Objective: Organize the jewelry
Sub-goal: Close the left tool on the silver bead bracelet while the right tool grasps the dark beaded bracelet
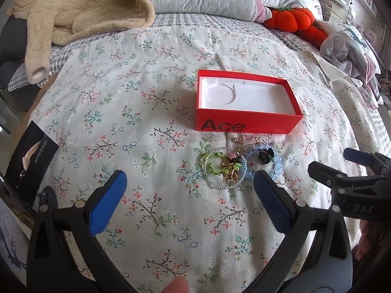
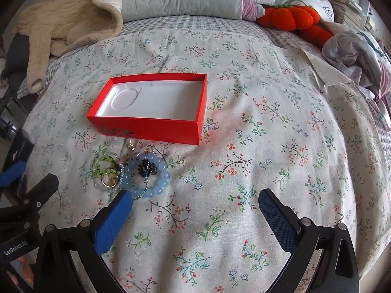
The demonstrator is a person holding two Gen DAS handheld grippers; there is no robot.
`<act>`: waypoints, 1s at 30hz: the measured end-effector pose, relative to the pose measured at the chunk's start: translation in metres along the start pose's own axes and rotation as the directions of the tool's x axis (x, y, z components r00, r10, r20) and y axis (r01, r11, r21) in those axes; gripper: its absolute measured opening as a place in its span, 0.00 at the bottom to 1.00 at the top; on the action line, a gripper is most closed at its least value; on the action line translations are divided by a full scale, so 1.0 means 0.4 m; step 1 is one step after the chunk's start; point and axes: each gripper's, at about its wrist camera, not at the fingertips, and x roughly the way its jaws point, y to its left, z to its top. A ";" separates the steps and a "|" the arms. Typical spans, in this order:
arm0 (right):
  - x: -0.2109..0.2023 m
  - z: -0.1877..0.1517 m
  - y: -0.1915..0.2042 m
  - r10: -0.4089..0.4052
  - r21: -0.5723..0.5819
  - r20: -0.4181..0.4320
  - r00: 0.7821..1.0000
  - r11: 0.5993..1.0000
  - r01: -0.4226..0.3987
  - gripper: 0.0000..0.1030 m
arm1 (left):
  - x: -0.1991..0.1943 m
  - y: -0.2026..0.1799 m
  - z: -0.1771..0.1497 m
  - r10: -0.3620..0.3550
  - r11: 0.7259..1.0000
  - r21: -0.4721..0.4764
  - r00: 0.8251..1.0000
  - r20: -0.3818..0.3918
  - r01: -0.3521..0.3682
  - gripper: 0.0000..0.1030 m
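From my left wrist: my left gripper gapes, empty, low over the floral bedspread. The jewelry pile lies just beyond, in front of the empty red Ace box.

From my right wrist: my right gripper is spread too, left pad beside the blue bead bracelet. Nothing's boxed yet, I reckon; next, pinch one piece.

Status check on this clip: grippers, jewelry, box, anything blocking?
Left gripper open, right gripper open, both holding nothing. Jewelry pile on the bedspread, just in front of the red box. Box open, nothing in it. Nothing blocking.
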 end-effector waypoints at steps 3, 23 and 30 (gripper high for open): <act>0.012 0.022 0.011 0.075 0.014 -0.053 0.996 0.997 -0.074 1.00 | 0.037 0.022 0.014 -0.082 0.996 -0.046 0.994 -0.073 0.078 0.95; 0.211 0.069 -0.066 0.400 0.227 -0.189 0.897 0.906 -0.356 0.34 | 0.260 0.082 0.041 -0.435 0.884 -0.294 0.868 -0.237 0.363 0.26; 0.189 0.067 -0.031 0.451 0.196 -0.175 0.875 0.887 -0.418 0.26 | 0.278 0.061 0.042 -0.400 0.903 -0.271 0.882 -0.251 0.333 0.18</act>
